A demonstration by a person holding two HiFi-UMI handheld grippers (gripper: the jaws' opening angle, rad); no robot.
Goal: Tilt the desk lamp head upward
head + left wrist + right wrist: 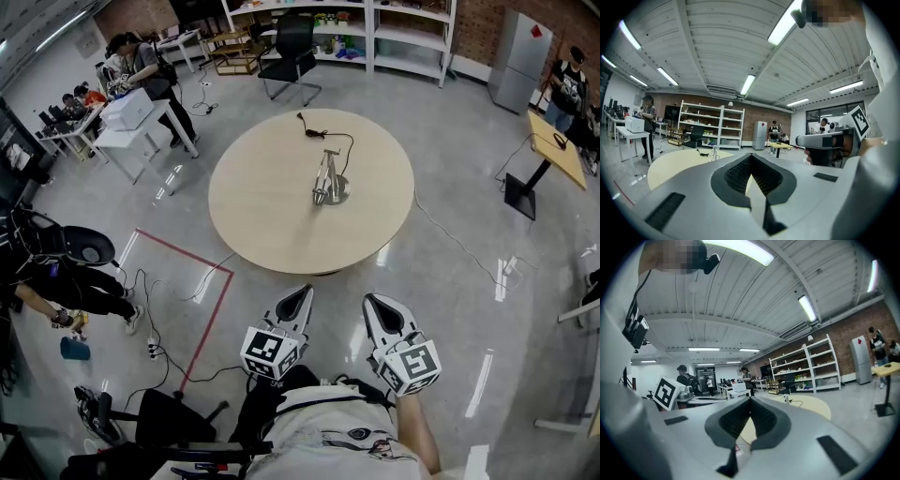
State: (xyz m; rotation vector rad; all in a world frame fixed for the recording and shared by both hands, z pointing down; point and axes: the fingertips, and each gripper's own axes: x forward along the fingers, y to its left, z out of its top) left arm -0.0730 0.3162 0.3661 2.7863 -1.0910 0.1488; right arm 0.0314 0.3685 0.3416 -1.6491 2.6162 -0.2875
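We hold left gripper [302, 295] and right gripper [373, 304] side by side, jaws of both closed, nothing gripped. Ahead, well apart from both: round table [253, 211]. Desk lamp [328, 183] stands near table centre, cord [323, 132] trailing toward far edge.

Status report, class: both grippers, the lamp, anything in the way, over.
Left gripper shut, empty. Right gripper shut, empty. Lamp mid-table, untouched, both grippers short of the table. Nothing in between.
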